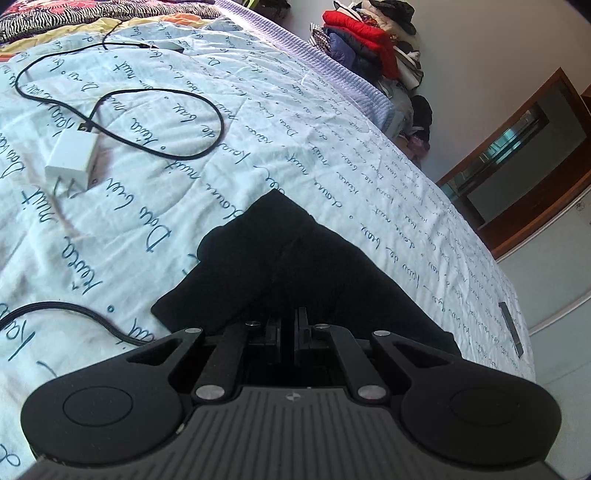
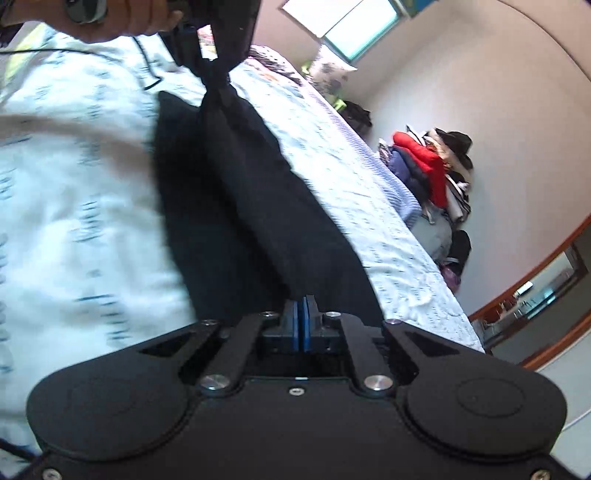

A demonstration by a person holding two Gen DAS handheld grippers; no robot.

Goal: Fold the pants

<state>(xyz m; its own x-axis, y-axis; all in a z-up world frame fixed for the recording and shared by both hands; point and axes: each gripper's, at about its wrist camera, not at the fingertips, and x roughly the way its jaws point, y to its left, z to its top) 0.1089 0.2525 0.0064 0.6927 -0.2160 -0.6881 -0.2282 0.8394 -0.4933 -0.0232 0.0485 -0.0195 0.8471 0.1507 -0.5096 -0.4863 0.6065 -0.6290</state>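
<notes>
Black pants [image 1: 295, 266] lie on a pale blue bedspread [image 1: 258, 110] printed with script. My left gripper [image 1: 288, 317] is shut on one edge of the pants, which hang ahead of it. In the right wrist view my right gripper [image 2: 301, 314] is shut on the other end of the pants [image 2: 240, 221], blue pads pressed together. The cloth stretches from it up to the left gripper [image 2: 214, 74], held by a hand [image 2: 122, 18] at the top. The view is blurred by motion.
A white charger [image 1: 72, 155] with black cables [image 1: 166, 122] lies on the bed at left. A pile of clothes [image 1: 369, 48] [image 2: 432, 173] sits beyond the bed's far edge by the wall. A wooden door frame [image 1: 535, 166] stands at right.
</notes>
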